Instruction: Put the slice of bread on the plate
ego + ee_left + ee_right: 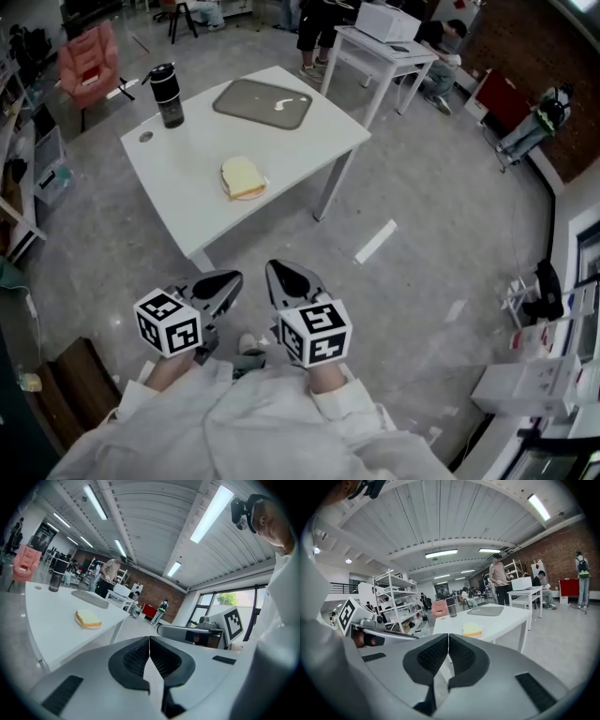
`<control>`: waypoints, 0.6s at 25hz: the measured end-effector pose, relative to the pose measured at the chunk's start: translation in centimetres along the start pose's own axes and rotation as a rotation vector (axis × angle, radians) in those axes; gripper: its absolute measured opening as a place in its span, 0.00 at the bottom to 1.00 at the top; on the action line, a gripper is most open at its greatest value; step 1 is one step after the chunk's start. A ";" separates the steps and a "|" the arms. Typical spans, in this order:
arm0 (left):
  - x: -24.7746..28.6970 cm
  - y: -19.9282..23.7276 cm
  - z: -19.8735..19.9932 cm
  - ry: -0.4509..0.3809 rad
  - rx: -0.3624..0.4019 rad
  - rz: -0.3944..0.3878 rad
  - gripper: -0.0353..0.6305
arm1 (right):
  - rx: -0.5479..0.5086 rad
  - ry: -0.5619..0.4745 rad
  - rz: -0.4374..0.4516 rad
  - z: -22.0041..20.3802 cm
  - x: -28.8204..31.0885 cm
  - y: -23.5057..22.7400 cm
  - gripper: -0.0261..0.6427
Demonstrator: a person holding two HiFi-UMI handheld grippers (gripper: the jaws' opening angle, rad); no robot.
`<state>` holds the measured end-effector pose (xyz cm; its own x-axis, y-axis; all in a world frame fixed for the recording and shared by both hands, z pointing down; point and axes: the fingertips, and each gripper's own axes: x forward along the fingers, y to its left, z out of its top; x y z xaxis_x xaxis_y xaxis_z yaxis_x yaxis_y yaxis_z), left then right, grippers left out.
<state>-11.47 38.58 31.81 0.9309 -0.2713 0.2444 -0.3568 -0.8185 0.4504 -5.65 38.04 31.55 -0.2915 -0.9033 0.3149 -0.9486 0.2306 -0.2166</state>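
Observation:
A yellow-white slice of bread (242, 176) lies near the front of the white table (178, 192), seemingly on a small white plate whose rim (262, 192) shows beneath it. Both grippers hang close to the person's body over the floor, well short of the table. The left gripper (230, 279) is shut with nothing in it, and so is the right gripper (279, 272). In the left gripper view the closed jaws of the left gripper (149, 641) point past the bread (88, 619). The right gripper (448, 637) faces the bread (472, 629) from afar.
A grey tray (262, 101) and a black bottle (167, 94) stand at the table's far side. Behind are a second white table (384, 47), people, and a pink chair (89, 61). Shelving lines the left; bare grey floor surrounds the table.

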 end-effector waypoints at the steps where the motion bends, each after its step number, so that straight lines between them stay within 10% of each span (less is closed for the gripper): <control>1: 0.2 0.8 0.5 0.006 0.002 -0.013 0.07 | 0.003 -0.002 -0.005 0.4 1.1 -0.1 0.06; 15: 3.2 8.7 2.4 0.075 -0.067 -0.017 0.07 | 0.049 0.055 -0.049 1.5 8.2 -3.0 0.06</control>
<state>-11.41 29.35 34.42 0.9292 -0.2174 0.2988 -0.3482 -0.7859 0.5111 -5.01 29.39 33.38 -0.2524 -0.8913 0.3766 -0.9552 0.1672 -0.2443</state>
